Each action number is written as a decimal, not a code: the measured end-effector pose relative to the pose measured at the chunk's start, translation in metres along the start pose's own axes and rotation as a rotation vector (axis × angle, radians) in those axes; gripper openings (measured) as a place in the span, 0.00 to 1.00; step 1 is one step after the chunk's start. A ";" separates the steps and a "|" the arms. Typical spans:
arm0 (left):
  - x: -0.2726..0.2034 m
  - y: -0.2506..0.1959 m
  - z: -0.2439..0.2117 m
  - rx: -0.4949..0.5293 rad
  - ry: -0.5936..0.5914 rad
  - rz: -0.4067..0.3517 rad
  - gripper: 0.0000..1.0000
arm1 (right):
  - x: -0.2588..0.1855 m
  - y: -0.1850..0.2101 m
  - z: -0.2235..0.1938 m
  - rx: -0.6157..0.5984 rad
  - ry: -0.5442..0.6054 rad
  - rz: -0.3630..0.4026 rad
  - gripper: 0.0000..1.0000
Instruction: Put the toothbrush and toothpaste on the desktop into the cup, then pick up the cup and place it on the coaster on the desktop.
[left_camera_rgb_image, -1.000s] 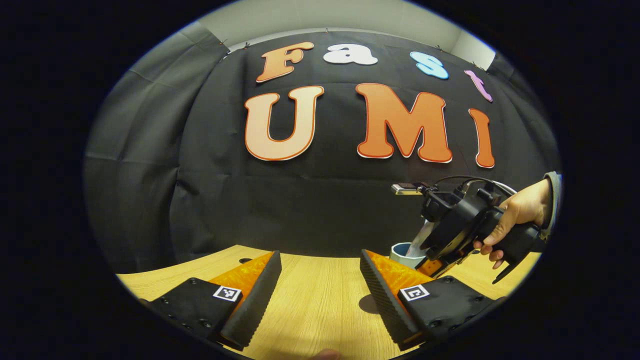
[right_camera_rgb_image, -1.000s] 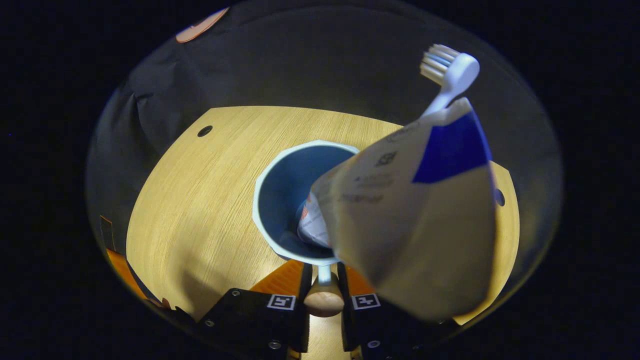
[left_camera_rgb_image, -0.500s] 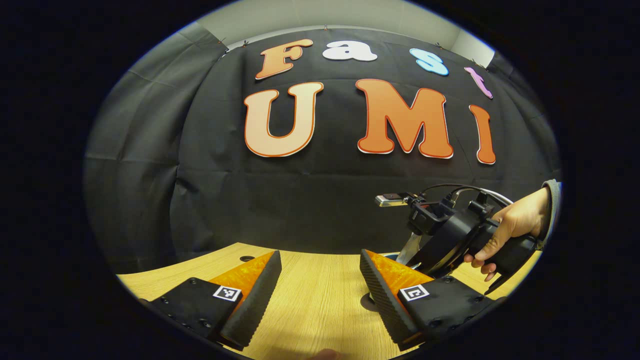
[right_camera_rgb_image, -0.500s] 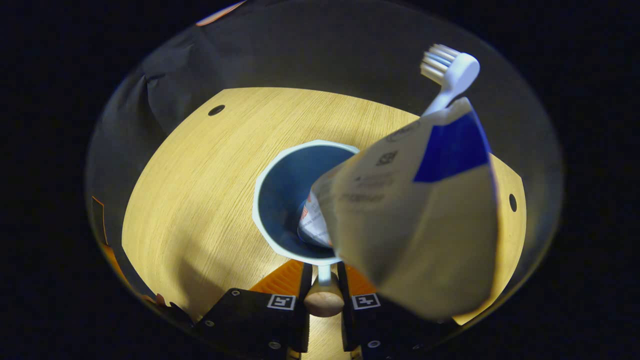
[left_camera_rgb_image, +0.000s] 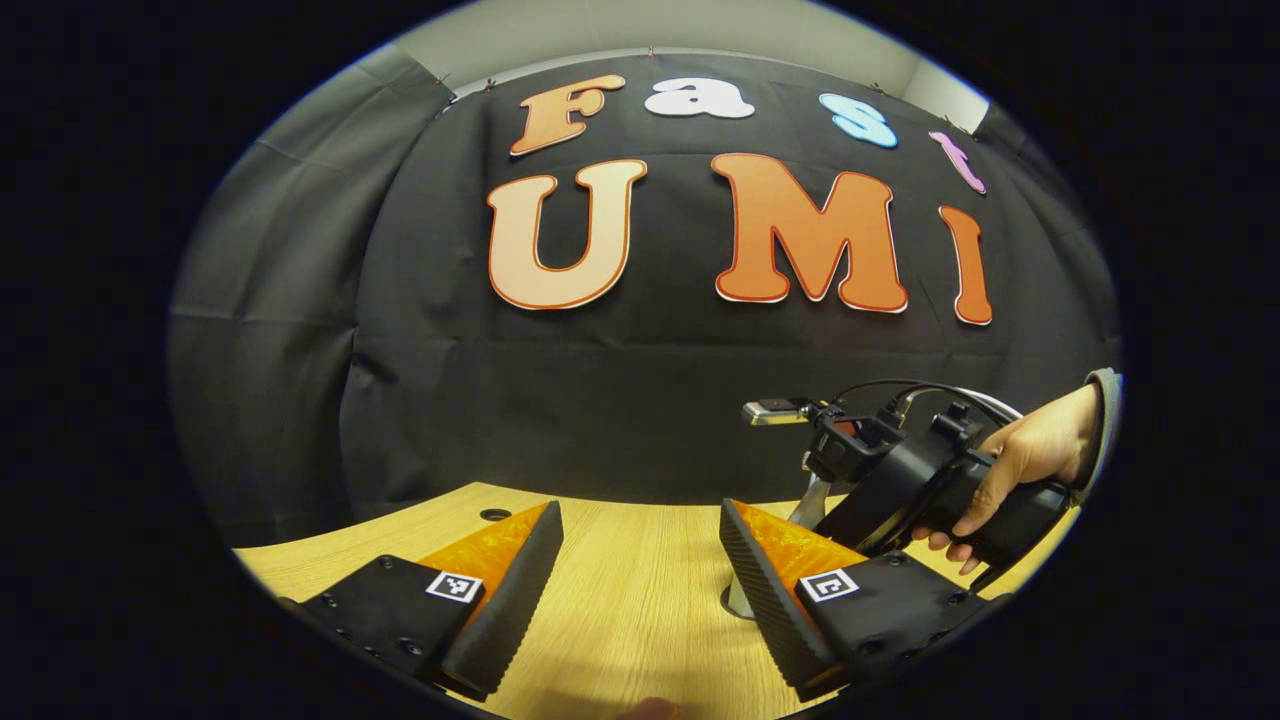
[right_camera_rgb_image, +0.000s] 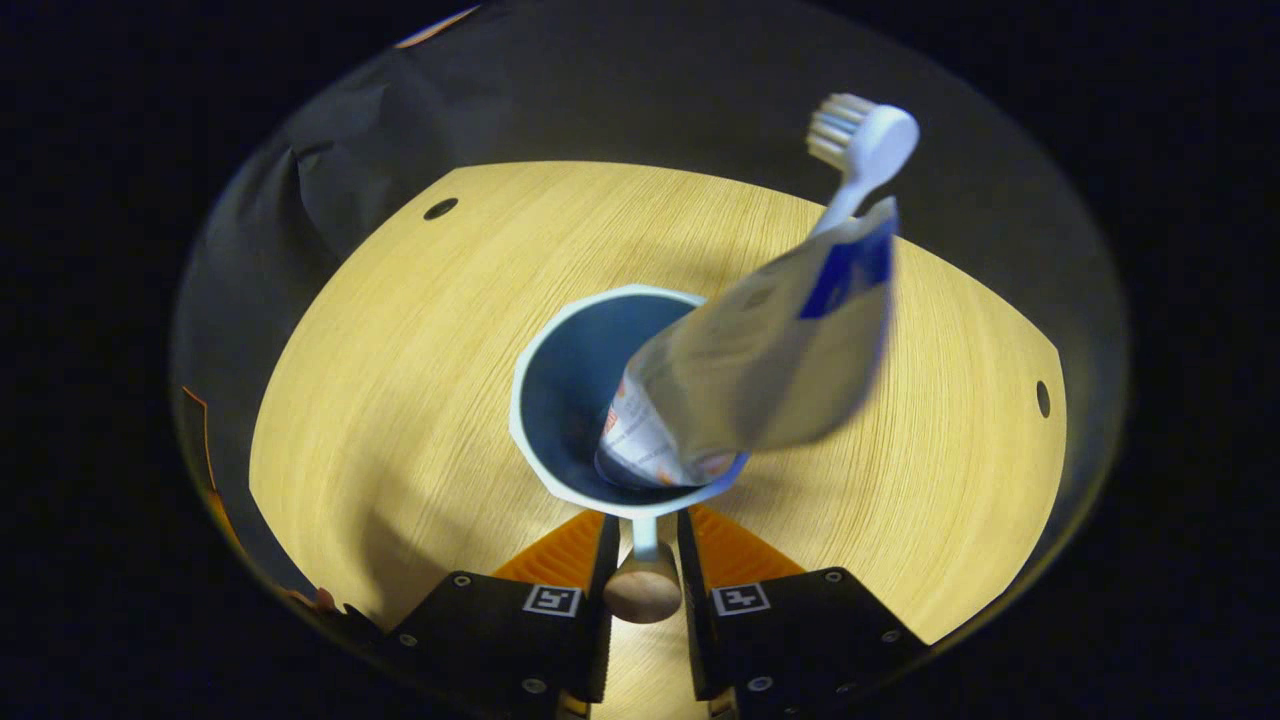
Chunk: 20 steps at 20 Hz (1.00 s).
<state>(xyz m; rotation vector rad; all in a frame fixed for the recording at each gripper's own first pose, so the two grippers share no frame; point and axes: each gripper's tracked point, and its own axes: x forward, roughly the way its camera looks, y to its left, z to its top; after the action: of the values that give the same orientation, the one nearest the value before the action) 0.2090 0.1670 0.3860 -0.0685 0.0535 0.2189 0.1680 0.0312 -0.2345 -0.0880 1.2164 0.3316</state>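
Here the right gripper fingers pinch the cup handle (toothpaste inside), while the left gripper fingers gape empty.

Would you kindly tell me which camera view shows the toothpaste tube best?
The right gripper view: the toothpaste tube leans out of the cup, seen from above. In the left gripper view, a hand-held gripper hides nearly all of it.

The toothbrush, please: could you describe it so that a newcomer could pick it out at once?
Start at the wooden desk and find the blue cup with the pale rim at its middle. Two things stand in it: the toothbrush is the thin white stick rising behind the broad toothpaste tube, topped by bristles.
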 end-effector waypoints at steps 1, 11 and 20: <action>0.000 0.001 -0.001 0.002 0.003 0.002 0.99 | -0.001 -0.002 0.001 -0.004 -0.008 -0.005 0.36; 0.004 0.000 -0.002 0.000 0.018 -0.003 1.00 | -0.039 -0.009 0.013 0.006 -0.220 0.029 0.60; 0.005 -0.001 -0.001 -0.012 0.011 -0.016 1.00 | -0.122 -0.051 0.036 0.050 -0.645 -0.066 0.63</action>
<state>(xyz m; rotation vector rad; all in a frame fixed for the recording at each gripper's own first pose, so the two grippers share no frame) 0.2141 0.1669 0.3852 -0.0819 0.0627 0.2030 0.1780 -0.0328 -0.1142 0.0236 0.5808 0.2439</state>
